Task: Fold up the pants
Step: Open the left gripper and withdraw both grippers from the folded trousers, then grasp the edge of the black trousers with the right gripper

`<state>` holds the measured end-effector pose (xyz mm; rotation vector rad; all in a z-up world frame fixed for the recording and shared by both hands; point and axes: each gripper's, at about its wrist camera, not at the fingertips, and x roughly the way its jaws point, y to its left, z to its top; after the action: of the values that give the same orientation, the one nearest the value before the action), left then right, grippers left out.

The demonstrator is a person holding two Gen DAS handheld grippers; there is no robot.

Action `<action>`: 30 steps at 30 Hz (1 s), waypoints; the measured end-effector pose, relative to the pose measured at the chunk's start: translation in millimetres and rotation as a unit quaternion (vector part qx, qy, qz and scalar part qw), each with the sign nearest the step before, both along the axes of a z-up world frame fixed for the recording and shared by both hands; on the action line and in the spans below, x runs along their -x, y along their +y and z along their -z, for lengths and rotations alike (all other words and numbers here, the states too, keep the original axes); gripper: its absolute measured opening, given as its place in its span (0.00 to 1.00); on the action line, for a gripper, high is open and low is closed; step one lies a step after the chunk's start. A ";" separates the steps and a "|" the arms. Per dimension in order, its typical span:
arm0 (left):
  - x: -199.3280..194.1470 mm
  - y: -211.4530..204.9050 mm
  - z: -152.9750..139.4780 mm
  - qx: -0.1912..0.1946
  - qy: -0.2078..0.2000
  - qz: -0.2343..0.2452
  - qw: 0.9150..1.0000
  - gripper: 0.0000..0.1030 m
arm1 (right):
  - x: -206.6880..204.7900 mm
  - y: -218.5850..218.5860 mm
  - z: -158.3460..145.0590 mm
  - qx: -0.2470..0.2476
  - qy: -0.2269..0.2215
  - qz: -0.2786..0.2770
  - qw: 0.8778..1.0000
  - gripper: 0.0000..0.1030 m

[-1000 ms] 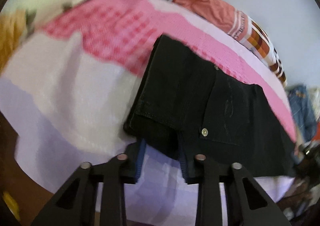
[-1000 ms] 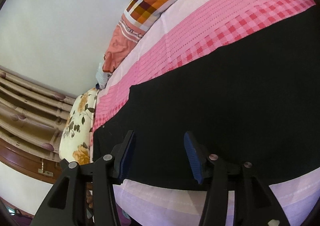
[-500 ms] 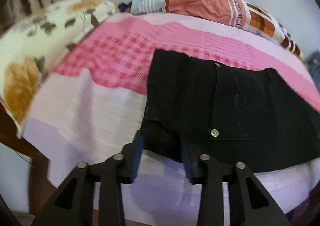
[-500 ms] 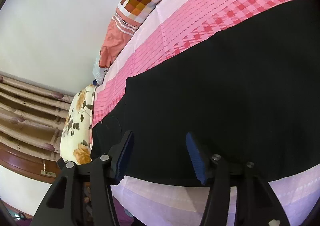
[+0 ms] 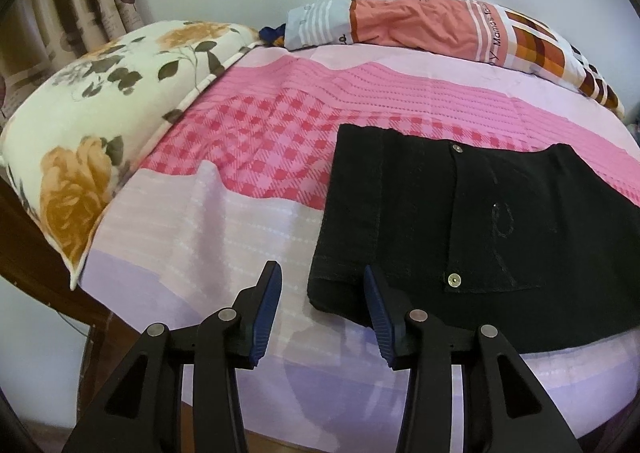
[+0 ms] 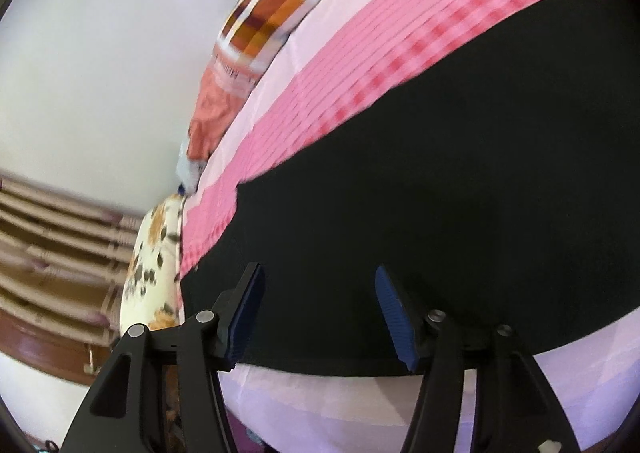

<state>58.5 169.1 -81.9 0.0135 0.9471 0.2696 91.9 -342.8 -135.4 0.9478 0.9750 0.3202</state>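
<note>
Pants [image 5: 460,221] (folded) near bed edge [image 5: 400,413]

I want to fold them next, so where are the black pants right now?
In the left wrist view the black pants lie flat on the pink checked bedspread, at right near the bed's front edge, well right of the floral pillow.

Two close wrist views (shared pants [image 5: 472,229])

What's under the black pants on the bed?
The black pants lie flat on the pink and lilac bedspread, which shows on all sides. Whatever lies directly beneath them is covered.
</note>
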 end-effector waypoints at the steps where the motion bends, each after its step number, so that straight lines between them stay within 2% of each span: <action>1: 0.0 -1.3 -0.4 -0.003 -0.001 0.001 1.000 0.43 | 3.3 -13.8 -0.6 0.006 0.000 0.018 1.000 0.54; 6: 0.8 -7.7 -2.8 -0.018 -0.003 0.005 1.000 0.45 | 23.7 -80.6 -1.1 0.033 0.005 0.105 0.994 0.54; 10: 1.5 -13.7 -10.2 -0.029 -0.013 0.008 0.999 0.45 | 49.7 -139.4 4.1 0.037 0.017 0.182 0.982 0.54; 12: 0.8 -17.7 -15.7 -0.038 -0.018 0.011 0.999 0.50 | 63.6 -165.5 9.3 0.032 0.023 0.219 0.975 0.55; 14: 0.9 -23.1 -21.5 -0.038 -0.031 0.021 0.999 0.67 | 81.9 -195.0 19.6 0.009 0.029 0.264 0.964 0.55; 16: 0.0 -30.0 -26.2 -0.041 -0.045 0.033 0.998 0.77 | 98.3 -217.1 30.7 -0.020 0.033 0.301 0.953 0.55; 21: -10.3 -41.0 -17.4 -0.050 -0.045 0.061 0.996 0.78 | 142.5 -261.4 55.4 -0.063 0.037 0.370 0.926 0.55; 24: -20.6 -32.8 3.5 -0.050 -0.014 0.049 0.997 0.78 | 166.1 -277.7 71.3 -0.084 0.040 0.395 0.914 0.57; 27: -30.5 -11.6 30.2 -0.018 0.032 0.018 0.999 0.78 | 176.6 -284.2 85.2 -0.119 0.034 0.405 0.906 0.57; 28: -30.6 -3.4 34.3 0.014 0.039 0.008 0.999 0.78 | 176.8 -284.9 88.2 -0.128 0.029 0.402 0.906 0.57; 30: -24.8 6.7 28.6 0.058 0.020 -0.013 0.998 0.78 | 172.6 -283.1 88.8 -0.127 0.021 0.388 0.913 0.57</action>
<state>83.3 175.8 -110.5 -0.1003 1.0024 0.2393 -80.7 -625.8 -224.1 1.5040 0.5313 -0.2570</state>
